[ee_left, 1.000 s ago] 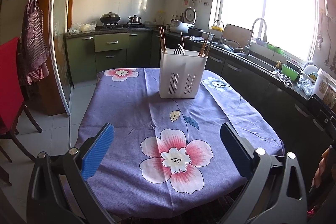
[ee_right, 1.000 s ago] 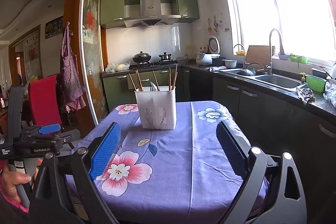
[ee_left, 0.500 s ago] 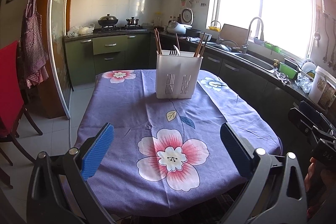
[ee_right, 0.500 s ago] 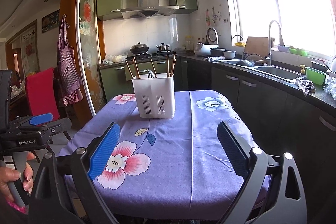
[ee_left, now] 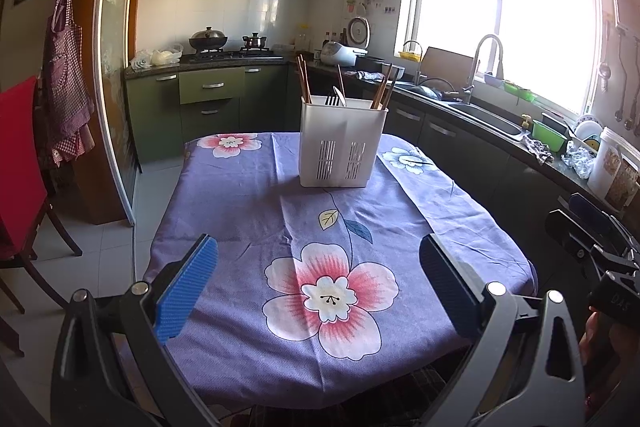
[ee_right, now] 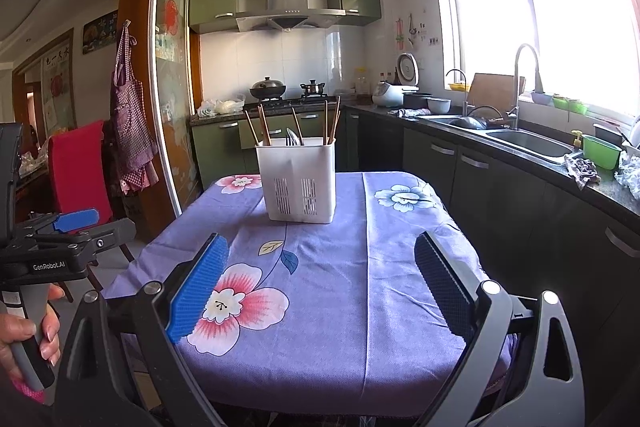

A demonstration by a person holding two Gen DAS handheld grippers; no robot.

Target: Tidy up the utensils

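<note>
Now, left gripper [ee_left: 318, 283] and right gripper [ee_right: 320, 281] both wide open, empty, white utensil holder [ee_left: 342, 143] upright on floral tablecloth [ee_left: 248, 211]

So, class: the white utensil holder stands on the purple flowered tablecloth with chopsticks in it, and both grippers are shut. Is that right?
Not quite. The left gripper and right gripper are both open and empty, as each wrist view shows. The white utensil holder does stand on the purple flowered tablecloth, with chopsticks in it.

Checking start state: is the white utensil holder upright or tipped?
Upright. The white utensil holder stands flat on the floral tablecloth, with chopsticks and a fork sticking up out of it.
</note>
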